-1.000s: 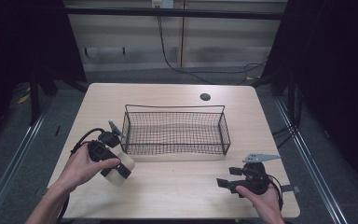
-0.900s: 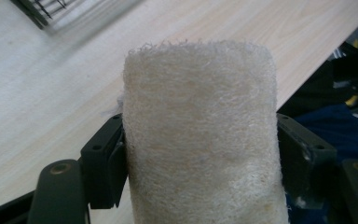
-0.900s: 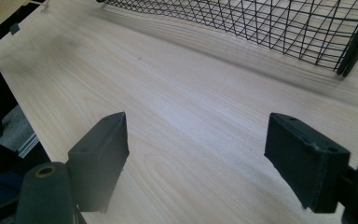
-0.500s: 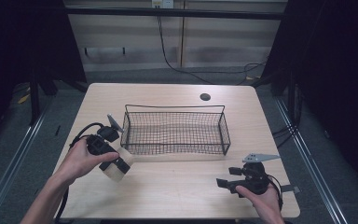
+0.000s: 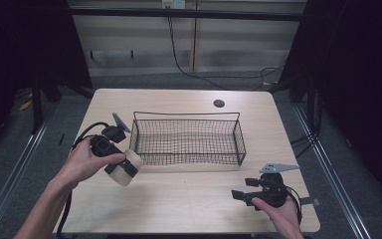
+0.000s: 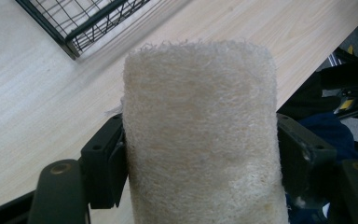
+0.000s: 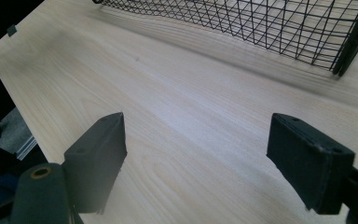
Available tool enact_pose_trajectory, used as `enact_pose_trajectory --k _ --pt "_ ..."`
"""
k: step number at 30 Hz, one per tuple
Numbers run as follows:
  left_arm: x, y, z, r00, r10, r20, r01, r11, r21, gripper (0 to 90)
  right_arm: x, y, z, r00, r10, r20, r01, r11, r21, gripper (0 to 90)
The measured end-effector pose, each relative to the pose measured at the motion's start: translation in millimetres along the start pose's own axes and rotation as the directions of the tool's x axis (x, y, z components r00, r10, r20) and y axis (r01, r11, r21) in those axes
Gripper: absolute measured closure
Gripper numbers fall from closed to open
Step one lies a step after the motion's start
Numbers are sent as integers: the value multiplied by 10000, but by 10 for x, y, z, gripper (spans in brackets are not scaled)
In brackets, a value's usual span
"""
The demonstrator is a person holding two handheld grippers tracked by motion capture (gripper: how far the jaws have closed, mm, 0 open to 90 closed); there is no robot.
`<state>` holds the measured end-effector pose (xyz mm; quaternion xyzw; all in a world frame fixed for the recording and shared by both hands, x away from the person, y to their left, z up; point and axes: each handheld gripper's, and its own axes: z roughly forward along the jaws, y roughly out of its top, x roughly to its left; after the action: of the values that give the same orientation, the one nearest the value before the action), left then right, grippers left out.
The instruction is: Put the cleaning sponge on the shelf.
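The big wooden bench (image 5: 189, 199) fills the middle of the high view. On it, near the middle, stands a black wire basket (image 5: 188, 139), and nothing shows inside it.

The left gripper (image 5: 122, 167) is at the left of the high view, just beside the basket's left end. It pinches a pale, rough loofah sponge (image 6: 200, 135) from both sides. In the left gripper view the sponge sits snug between the two black jaws, and a basket corner peeks in at the upper left of the frame.

The right gripper (image 5: 243, 195) rests low at the lower right of the high view, well apart from the basket. Its jaws are spread wide with only bare bench between them.

The step looks like putting the sponge into the basket. To do it well, lift the sponge higher than the basket's rim first, so it does not bump the wires. Move it over the middle, then let go gently. Keep the squeeze soft but firm, since the sponge is squashy.
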<state>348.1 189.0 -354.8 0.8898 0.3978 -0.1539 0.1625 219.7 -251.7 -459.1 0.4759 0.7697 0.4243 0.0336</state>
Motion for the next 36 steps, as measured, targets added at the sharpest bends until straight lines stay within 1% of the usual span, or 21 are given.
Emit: enact_pose_trajectory --k 4,5,8,9,12,14,16,17,18,19,20,21,22,23,24,25,27,29,31,33,36 --pt "-45 74 -36 10000 57 42 -57 9999 -112 280 2 -1 7 10000 27 -24 -26 10000 64 193" --pt "-95 117 -49 9997 147 -184 -149 9998 -106 280 1 -1 4 10000 45 -5 -44 10000 53 191" --pt "-141 161 -87 9995 248 -186 -252 9995 -200 280 -2 -1 2 10000 64 9 -64 10000 30 190" --pt "-191 205 -126 9987 384 -340 -393 9989 -254 280 -4 -1 0 10000 58 -3 -58 10000 27 190" --pt "-253 270 -185 9980 338 -528 -360 9984 -431 280 -1 -2 1 10000 56 -29 -56 10000 56 190" --pt "-265 292 -198 9981 330 -520 -355 9982 -483 280 0 -2 2 10000 54 -29 -54 10000 59 190" --pt "-281 346 -230 9987 130 -483 -159 9981 -600 280 2 -2 2 10000 55 -42 -55 10000 78 190" --pt "-282 354 -253 9994 141 -324 -162 9978 -644 279 2 -2 1 10000 50 -38 -49 10000 78 190" --pt "-282 354 -253 9994 141 -324 -162 9978 -644 279 3 -3 -1 10000 63 -24 -62 10000 75 188" --pt "-291 364 -292 9999 -26 -139 13 9956 -935 279 1 -4 -1 10000 62 -19 -62 10000 65 186" --pt "-291 364 -292 9999 -26 -139 13 9956 -935 280 -1 -5 0 10000 67 -22 -67 9999 77 186" --pt "-300 381 -314 9993 -171 -341 139 9957 -911 280 -1 -5 1 10000 66 11 -66 9999 86 185" --pt "-300 381 -314 9993 -171 -341 139 9957 -911 280 -2 -4 2 10000 93 6 -93 9999 80 185" --pt "-296 404 -344 9988 -379 -324 344 9942 -1021 279 -1 -4 1 9999 118 9 -118 9999 95 185" --pt "-296 404 -344 9988 -379 -324 344 9942 -1021 279 -1 -4 1 9999 118 9 -118 9999 95 185" --pt "-284 431 -368 9981 -562 -257 527 9912 -1210 279 0 -4 2 9999 123 32 -123 9999 110 184" --pt "-272 459 -392 9966 -756 -341 705 9887 -1323 279 0 -5 0 9999 104 31 -105 9999 85 184" --pt "-263 487 -406 9950 -887 -451 822 9882 -1295 279 1 -7 -3 9999 124 36 -124 9999 98 184" --pt "-257 500 -410 9945 -959 -413 897 9872 -1315 280 0 -7 -1 9999 138 40 -139 9998 115 184" --pt "-255 540 -402 9902 -1271 -585 1186 9842 -1312 280 -1 -5 6 9999 111 30 -111 9998 159 184" --pt "-242 580 -388 9871 -1455 -668 1367 9831 -1216 280 0 -5 7 9999 116 35 -117 9998 173 184"
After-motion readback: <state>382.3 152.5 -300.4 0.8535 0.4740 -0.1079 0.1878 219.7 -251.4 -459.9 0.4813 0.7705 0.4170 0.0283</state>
